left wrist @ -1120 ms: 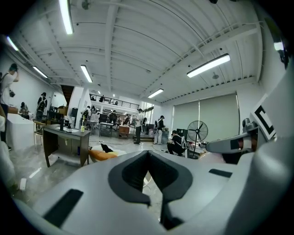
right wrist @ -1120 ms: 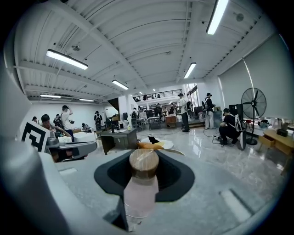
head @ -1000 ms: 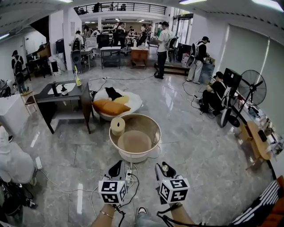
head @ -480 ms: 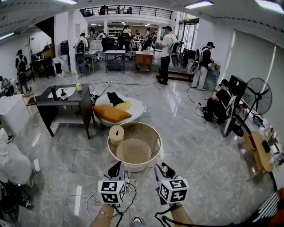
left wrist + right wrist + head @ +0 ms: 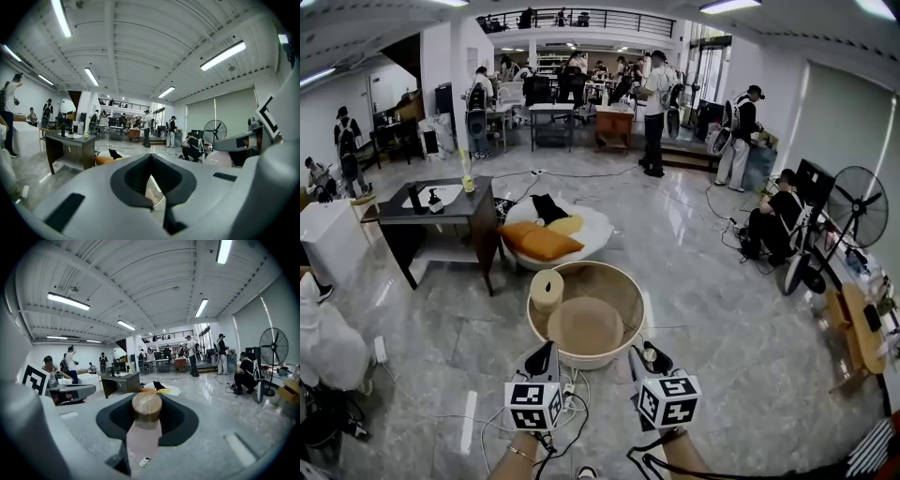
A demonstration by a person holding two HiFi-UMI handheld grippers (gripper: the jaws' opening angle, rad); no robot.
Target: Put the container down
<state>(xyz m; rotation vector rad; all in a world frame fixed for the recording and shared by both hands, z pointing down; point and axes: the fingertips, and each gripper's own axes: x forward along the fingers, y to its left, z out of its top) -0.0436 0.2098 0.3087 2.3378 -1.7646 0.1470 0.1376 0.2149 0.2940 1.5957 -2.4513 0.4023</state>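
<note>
The grey marble floor (image 5: pixel 727 323) is lying open to the right of the basin (image 5: pixel 623 289), while cables (image 5: pixel 577 405) are trailing at its near side. The basin is sitting just ahead of both grippers, with a roll (image 5: pixel 547 289) resting on its left rim. The right gripper (image 5: pixel 645 358) is hovering near the basin's near rim, its fingers clamping the pink wooden-capped container (image 5: pixel 143 437). The left gripper (image 5: pixel 546 354), beside it, is holding its fingers together on nothing. A small white label (image 5: pixel 144 460) low on the container is showing no readable print.

The left tongs (image 5: pixel 544 352) sit closed beside the right tongs (image 5: pixel 646 362), clamped on the container (image 5: pixel 143 433).
</note>
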